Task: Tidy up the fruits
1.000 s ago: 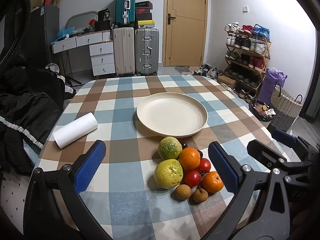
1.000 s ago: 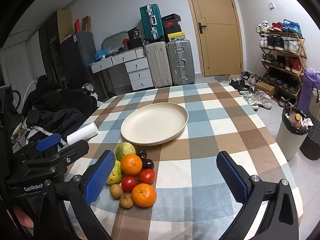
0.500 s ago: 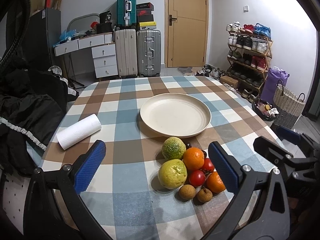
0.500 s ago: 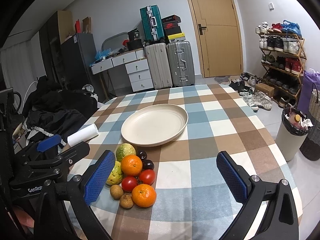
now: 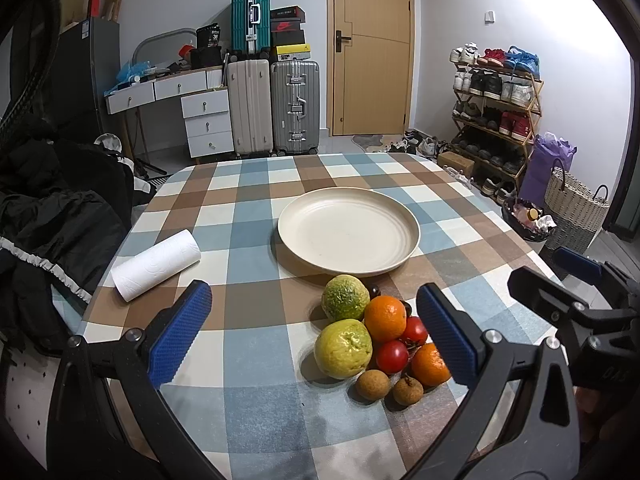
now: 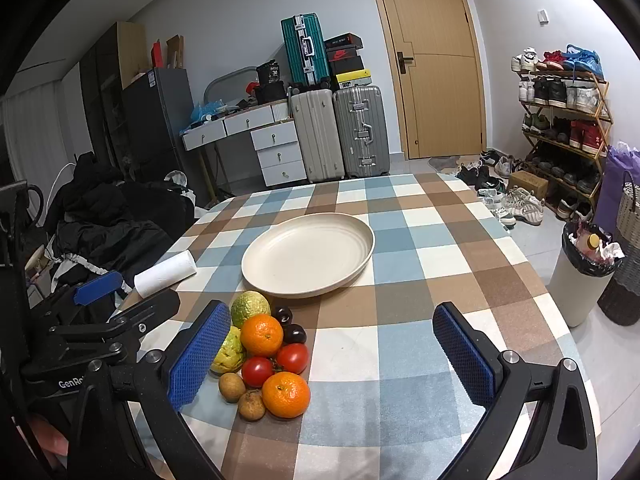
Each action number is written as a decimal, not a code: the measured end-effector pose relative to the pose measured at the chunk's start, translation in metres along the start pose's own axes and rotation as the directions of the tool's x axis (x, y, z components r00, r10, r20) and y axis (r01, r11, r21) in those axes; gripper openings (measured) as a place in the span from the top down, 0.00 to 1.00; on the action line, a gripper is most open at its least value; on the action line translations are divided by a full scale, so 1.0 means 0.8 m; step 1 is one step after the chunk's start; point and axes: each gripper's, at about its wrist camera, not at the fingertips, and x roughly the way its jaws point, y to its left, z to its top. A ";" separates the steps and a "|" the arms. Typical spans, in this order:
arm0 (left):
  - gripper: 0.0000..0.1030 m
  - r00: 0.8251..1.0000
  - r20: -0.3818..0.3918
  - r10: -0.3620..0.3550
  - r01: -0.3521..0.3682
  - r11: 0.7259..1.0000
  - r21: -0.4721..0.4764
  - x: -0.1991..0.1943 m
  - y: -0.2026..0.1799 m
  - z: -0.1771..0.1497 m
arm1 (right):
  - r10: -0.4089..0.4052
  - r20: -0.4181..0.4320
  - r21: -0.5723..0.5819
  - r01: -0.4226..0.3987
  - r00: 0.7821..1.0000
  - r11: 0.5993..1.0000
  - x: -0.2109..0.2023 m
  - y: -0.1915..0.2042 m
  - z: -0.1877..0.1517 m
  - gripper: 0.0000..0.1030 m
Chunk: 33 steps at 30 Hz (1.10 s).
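Note:
A cluster of fruit sits on the checked tablecloth near the front: two green-yellow guavas (image 5: 343, 347) (image 6: 250, 309), two oranges (image 5: 385, 318) (image 6: 286, 394), two red tomatoes (image 5: 392, 357) (image 6: 293, 357), two brown longans (image 5: 372, 383) (image 6: 232, 387) and dark plums (image 6: 294, 333). An empty cream plate (image 5: 349, 232) (image 6: 308, 254) lies just beyond the cluster. My left gripper (image 5: 316, 336) is open, hovering above the fruit's near side. My right gripper (image 6: 332, 354) is open, to the right of the fruit and empty.
A white paper towel roll (image 5: 156, 265) (image 6: 165, 273) lies on the table's left side. Dark clothes (image 5: 48, 216) are piled by the left edge. A bin (image 6: 582, 276) and baskets stand on the floor at right. Suitcases (image 5: 276, 108) stand behind.
The left wrist view has shifted slightly, so the plate and fruit sit a little further right and higher. The right gripper has barely moved. Both stay open.

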 end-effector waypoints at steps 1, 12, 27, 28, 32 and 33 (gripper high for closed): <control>0.01 1.000 0.001 0.001 -0.001 1.000 0.000 0.000 0.000 0.000 | 0.002 0.000 0.001 -0.002 1.000 1.000 0.000 0.000 0.000 0.00; 0.01 1.000 -0.004 0.001 -0.001 1.000 -0.001 0.000 -0.001 0.001 | -0.003 0.009 -0.004 0.003 1.000 1.000 -0.002 -0.001 -0.001 0.00; 0.01 1.000 -0.011 -0.002 0.002 1.000 -0.001 0.004 -0.004 -0.005 | -0.007 0.021 -0.029 0.008 1.000 1.000 -0.008 0.004 -0.002 0.00; 0.01 1.000 -0.014 -0.003 0.003 1.000 -0.001 0.005 -0.005 -0.007 | -0.007 0.021 -0.028 0.007 1.000 1.000 -0.008 0.004 -0.002 0.00; 0.01 0.999 -0.034 -0.020 0.019 1.000 -0.011 0.017 -0.003 -0.012 | -0.004 0.017 -0.024 0.005 1.000 1.000 -0.005 0.001 -0.003 0.00; 0.01 0.999 -0.039 -0.024 0.024 1.000 -0.014 0.019 -0.003 -0.012 | -0.003 0.014 -0.023 0.003 1.000 1.000 -0.004 0.000 -0.004 0.00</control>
